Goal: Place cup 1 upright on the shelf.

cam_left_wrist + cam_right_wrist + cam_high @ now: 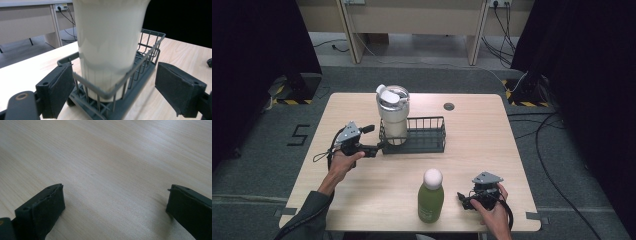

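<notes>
Left gripper [379,146] sits at the near-left end of the wire basket [432,145], jaws spread wide and gripping nothing. In the left gripper view the two pads flank the basket's [147,56] end wall without touching it; whether a jaw grazes the rim cannot be told from the high view. The white tumbler [393,117] stands upright inside the basket's left end. In the left gripper view the tumbler [110,42] is cut off at the top, so its lid is out of frame there, and its base is partly screened by the basket wires. The lid is visible from the high view, detail too small to read.

Right gripper [464,199] rests low at the near-right of the bench [492,130], jaws wide apart, nothing between them; in the right gripper view there is bare wood grain between the pads. The green bottle [431,196] with a white cap stands upright just left of the right gripper, apart from it.
</notes>
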